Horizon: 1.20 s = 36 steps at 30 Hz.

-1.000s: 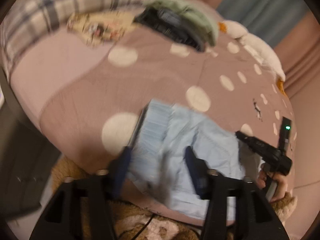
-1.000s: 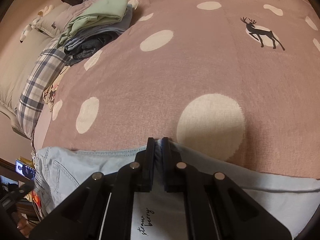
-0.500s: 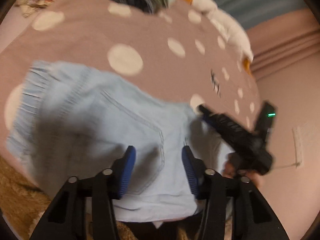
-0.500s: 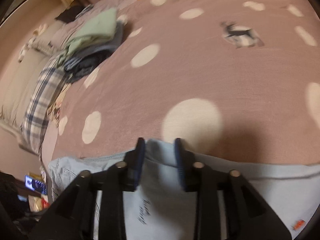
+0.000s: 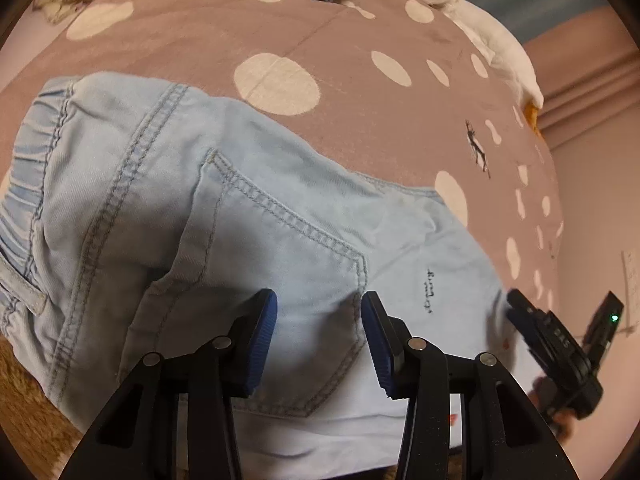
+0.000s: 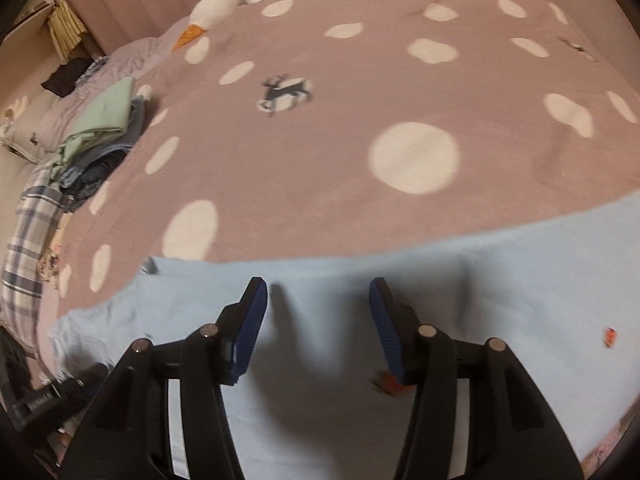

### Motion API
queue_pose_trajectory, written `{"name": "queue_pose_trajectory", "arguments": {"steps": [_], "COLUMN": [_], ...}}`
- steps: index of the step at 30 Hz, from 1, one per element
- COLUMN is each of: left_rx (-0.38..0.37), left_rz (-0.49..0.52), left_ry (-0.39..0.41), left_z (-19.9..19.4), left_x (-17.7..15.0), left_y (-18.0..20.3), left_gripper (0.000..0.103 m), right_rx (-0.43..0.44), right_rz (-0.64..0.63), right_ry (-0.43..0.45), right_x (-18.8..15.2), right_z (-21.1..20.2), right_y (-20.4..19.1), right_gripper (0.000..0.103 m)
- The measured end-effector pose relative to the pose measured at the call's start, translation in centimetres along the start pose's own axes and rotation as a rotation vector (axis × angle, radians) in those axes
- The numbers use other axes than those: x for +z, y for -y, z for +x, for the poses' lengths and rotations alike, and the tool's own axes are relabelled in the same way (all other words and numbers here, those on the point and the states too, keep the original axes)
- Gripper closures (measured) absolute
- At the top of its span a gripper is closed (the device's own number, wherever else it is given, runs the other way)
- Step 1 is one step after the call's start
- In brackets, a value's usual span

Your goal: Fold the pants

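Pants: light-blue denim pants (image 5: 248, 240) lie flat on my bed's dotted pink bedspread (image 5: 320, 40), back pocket up.
Left tongs: my left tongs (image 5: 316, 312) hover spread over the pocket, gripping nothing.
Right tongs: my right tongs (image 6: 318, 300) are opening above the fabric, nothing pinched.

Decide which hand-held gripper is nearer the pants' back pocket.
Left. The left hand-held gripper hovers right over the back pocket of the pants. The right hand-held gripper, jaws opening, is over plain leg fabric.

Dim warm light, fisheye bending, slight blur
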<state>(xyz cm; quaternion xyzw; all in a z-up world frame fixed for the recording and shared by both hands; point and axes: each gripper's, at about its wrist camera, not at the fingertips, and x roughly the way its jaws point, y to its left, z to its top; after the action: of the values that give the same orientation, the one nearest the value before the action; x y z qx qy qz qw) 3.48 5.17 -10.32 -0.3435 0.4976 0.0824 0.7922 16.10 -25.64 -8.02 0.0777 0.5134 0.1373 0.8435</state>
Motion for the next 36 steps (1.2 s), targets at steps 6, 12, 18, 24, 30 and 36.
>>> {"name": "queue_pose_trajectory", "arguments": {"steps": [6, 12, 18, 24, 30, 36], "left_rx": [0.029, -0.006, -0.024, -0.055, -0.109, -0.124], "left_rz": [0.006, -0.017, -0.024, -0.026, -0.038, -0.048], "left_ry": [0.017, 0.029, 0.028, 0.038, 0.039, 0.04], "left_z": [0.3, 0.2, 0.0, -0.1, -0.3, -0.4], "left_x": [-0.2, -0.1, -0.1, -0.1, -0.2, -0.2], "left_y": [0.4, -0.3, -0.7, -1.1, -1.9, -2.1], "left_gripper": [0.057, 0.057, 0.057, 0.057, 0.057, 0.057], "right_rx": [-0.035, -0.069, -0.092, -0.114, -0.09, -0.129], "right_rz": [0.048, 0.074, 0.043, 0.017, 0.039, 0.012], "right_ry": [-0.009, 0.007, 0.014, 0.024, 0.024, 0.017], "right_x": [-1.5, -2.3, -2.5, -2.7, -2.7, -2.6], "right_z": [-0.5, -1.3, -0.8, -0.7, -0.7, -0.1], "right_y": [3.1, 4.7, 4.1, 3.9, 4.1, 3.0], "right_gripper": [0.05, 0.05, 0.043, 0.042, 0.04, 0.031]}}
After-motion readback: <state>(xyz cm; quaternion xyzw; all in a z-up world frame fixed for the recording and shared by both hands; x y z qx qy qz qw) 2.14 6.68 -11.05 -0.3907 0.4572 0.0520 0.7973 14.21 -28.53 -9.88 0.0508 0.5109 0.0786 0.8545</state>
